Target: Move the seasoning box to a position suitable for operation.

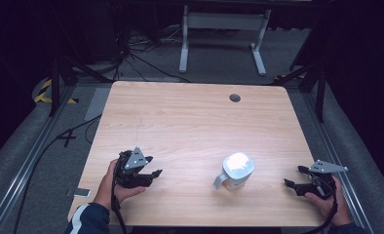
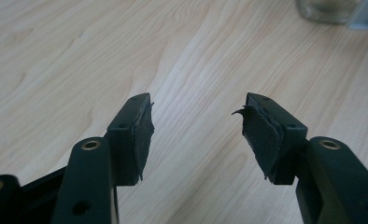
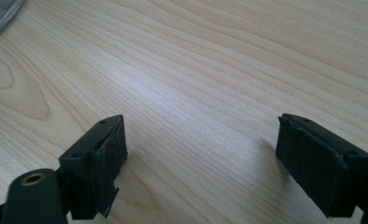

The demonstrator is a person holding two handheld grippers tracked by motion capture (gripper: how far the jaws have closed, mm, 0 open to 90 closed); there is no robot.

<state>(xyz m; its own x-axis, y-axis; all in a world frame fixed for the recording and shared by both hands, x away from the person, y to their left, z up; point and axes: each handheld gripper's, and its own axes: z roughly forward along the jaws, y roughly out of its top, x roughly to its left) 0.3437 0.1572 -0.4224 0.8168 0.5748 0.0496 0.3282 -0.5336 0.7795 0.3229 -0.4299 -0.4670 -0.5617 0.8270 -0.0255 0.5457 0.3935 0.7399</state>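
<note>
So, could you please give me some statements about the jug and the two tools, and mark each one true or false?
1. The jug stands on the table between the left tool and the right tool. True.
2. The left tool holds the jug. False: nothing is between its jaws.
3. The right tool's jaws stand apart over bare wood. True.
4. The jug lies on its side. False: it stands upright, lid on top.

Lab: floor cables (image 1: 141,58), metal rails (image 1: 24,170) (dark surroundings) around table (image 1: 190,117).
</note>
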